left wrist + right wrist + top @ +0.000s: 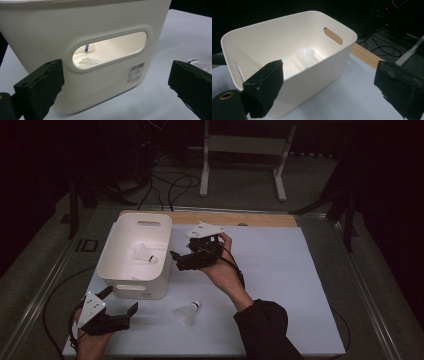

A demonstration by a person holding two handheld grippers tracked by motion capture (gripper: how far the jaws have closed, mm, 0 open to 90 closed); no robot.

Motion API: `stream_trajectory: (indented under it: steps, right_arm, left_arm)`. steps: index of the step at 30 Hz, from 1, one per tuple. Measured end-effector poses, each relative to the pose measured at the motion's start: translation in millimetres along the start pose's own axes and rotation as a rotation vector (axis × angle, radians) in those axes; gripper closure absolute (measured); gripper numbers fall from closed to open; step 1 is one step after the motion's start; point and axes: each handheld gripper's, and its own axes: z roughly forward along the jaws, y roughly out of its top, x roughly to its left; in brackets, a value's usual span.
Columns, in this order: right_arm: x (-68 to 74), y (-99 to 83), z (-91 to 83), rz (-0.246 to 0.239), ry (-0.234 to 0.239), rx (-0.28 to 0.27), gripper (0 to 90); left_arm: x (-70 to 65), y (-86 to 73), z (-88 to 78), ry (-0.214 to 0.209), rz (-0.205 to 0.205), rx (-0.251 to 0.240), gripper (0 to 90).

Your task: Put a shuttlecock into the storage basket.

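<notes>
Both our claws are wide and empty: right claw beside the bin, left claw near the desk shuttlecock. A careless grab could crush its feathers.

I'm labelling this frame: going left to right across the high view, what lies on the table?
Left gripper → white bin holding a shuttlecock → loose shuttlecock on the mat → right gripper, raised beside the bin.
</notes>
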Motion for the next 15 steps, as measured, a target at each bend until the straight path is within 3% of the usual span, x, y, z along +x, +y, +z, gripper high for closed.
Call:
stream_trajectory:
  steps: [15]
  right_arm:
    - [-2.5, -17.2, -9.3, 0.012, -0.007, 0.008, 8.8]
  left_arm:
    - [-0.2, 0.0, 0.1, 0.001, 0.003, 0.002, 1.1]
